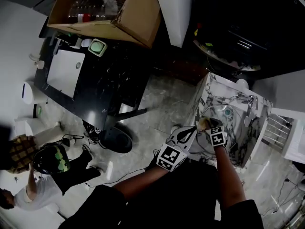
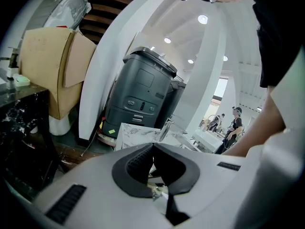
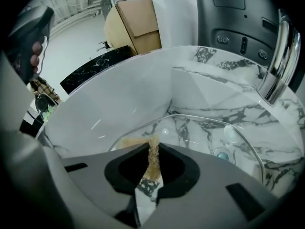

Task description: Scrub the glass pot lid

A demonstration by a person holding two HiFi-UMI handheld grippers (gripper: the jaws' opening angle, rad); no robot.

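The glass pot lid lies in the marble sink; its clear dome and rim fill the right gripper view. My right gripper is shut on a tan scrub pad that presses on the lid's near left part, and it shows in the head view over the sink's near edge. My left gripper sits at the lid's left edge. Its jaws are closed, with a pale sliver of the rim between them. The sink drain shows through the glass.
A chrome faucet stands at the sink's right. A dish rack lies beyond the sink. A black table and an open cardboard box are to the left, a grey machine behind. A person stands at the lower left.
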